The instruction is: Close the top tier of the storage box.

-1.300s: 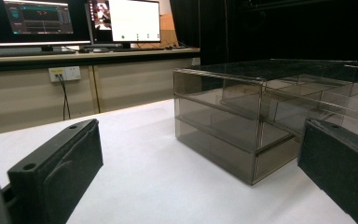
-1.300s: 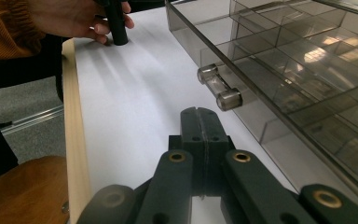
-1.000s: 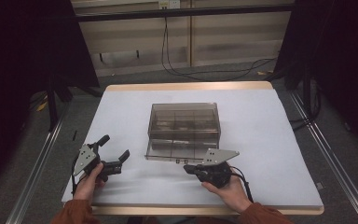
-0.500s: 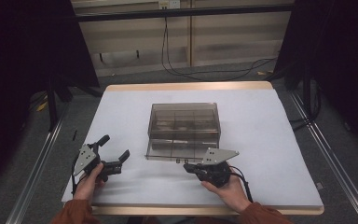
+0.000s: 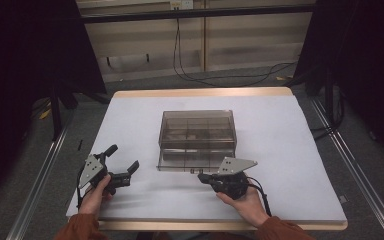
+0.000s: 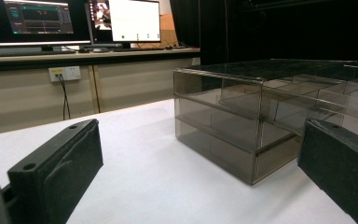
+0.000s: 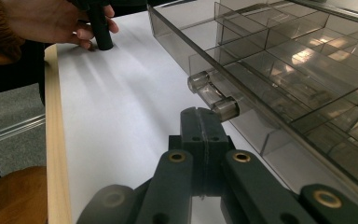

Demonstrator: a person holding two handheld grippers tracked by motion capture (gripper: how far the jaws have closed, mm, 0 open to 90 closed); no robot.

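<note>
Overhead light fell evenly on the white tabletop [image 5: 290, 150]; surroundings at both sides stayed near black. Soft, short shadows lay under both hands in the high view. The smoked drawer box [image 5: 197, 132] showed pale reflections, esp. in the right gripper view. Lit monitors [image 6: 74, 21] glared in the bkgd. Near jaws were blurred, slightly out of focus.

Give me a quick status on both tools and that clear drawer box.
Left tool open, empty, resting on table. Right tool shut, empty, tips just short of drawer handle. Drawer box: bottom drawer pulled partway out. Nothing in the way.
</note>
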